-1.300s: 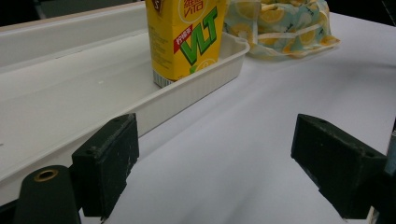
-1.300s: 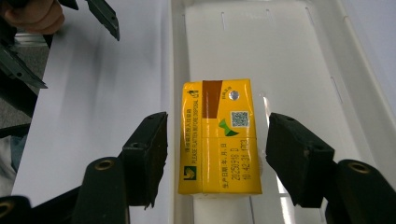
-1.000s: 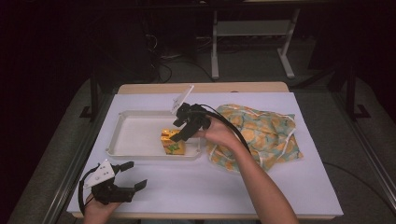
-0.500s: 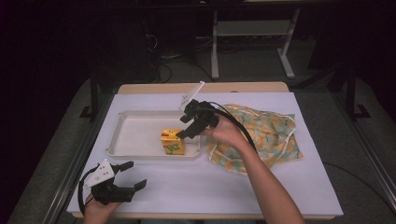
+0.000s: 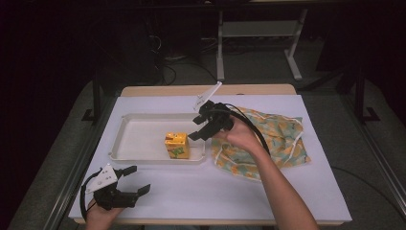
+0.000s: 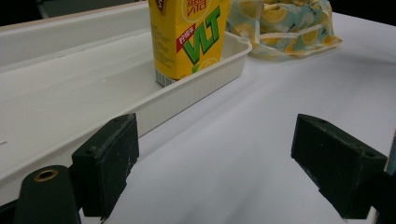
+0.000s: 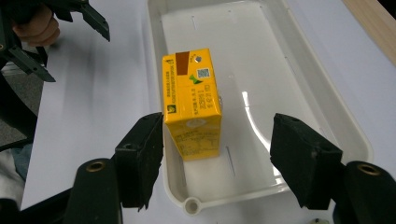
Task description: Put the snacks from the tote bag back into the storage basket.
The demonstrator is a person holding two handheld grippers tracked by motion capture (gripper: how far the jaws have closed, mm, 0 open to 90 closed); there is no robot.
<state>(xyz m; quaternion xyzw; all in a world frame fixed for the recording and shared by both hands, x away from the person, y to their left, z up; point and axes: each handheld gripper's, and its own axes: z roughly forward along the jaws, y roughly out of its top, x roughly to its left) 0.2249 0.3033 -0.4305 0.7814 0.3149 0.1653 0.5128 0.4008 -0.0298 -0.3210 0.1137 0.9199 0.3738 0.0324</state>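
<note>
A drink carton (image 5: 176, 144) stands upright in the tray (image 5: 139, 136), near its right end. Just right of the tray lies a cloth bag (image 5: 277, 136), perhaps touching its rim. All rest on the table (image 5: 215, 191).

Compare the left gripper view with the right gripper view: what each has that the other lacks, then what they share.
Left gripper view: the carton with its VLT front, and the lemon-print bag. Right gripper view: the carton's top with its foil spot, the left gripper and the wooden table edge. Both: that yellow carton upright in the white tray, on a white sheet.
</note>
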